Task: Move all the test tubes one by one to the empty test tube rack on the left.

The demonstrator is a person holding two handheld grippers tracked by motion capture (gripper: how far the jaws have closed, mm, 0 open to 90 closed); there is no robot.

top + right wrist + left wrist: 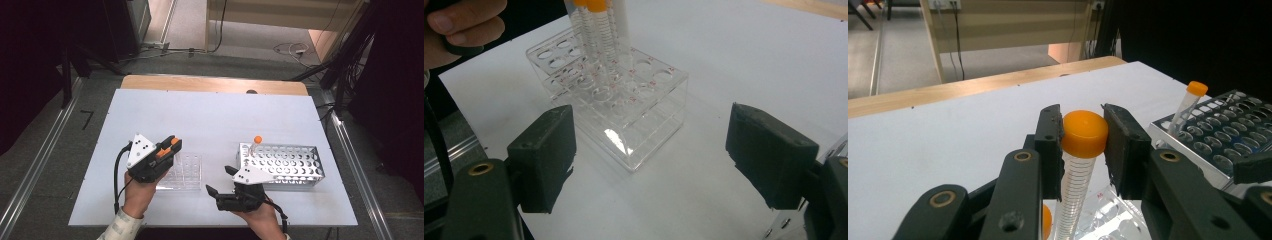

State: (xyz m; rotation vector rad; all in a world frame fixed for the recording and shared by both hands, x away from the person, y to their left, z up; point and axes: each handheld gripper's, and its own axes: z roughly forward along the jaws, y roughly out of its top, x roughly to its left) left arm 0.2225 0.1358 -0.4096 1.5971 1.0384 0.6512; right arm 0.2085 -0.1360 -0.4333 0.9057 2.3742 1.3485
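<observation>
The left gripper (1083, 145) clamps the orange cap of a clear graduated tube (1079, 170) above the clear acrylic rack (624, 100). The right gripper (651, 160), jaws wide apart and empty, faces that rack. Beside it, a perforated metal rack (285, 162) holds another orange-capped tube (256, 144). Everything stands on a white tabletop (210, 115); cables (292, 49) trail across the grey floor behind.

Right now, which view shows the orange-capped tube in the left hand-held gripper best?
The left gripper view: the orange-capped tube sits close up, its cap clamped between the black jaws of the left hand-held gripper. The right gripper view shows tube bodies above the clear rack, caps cropped. The high view shows just an orange speck at the gripper.
</observation>
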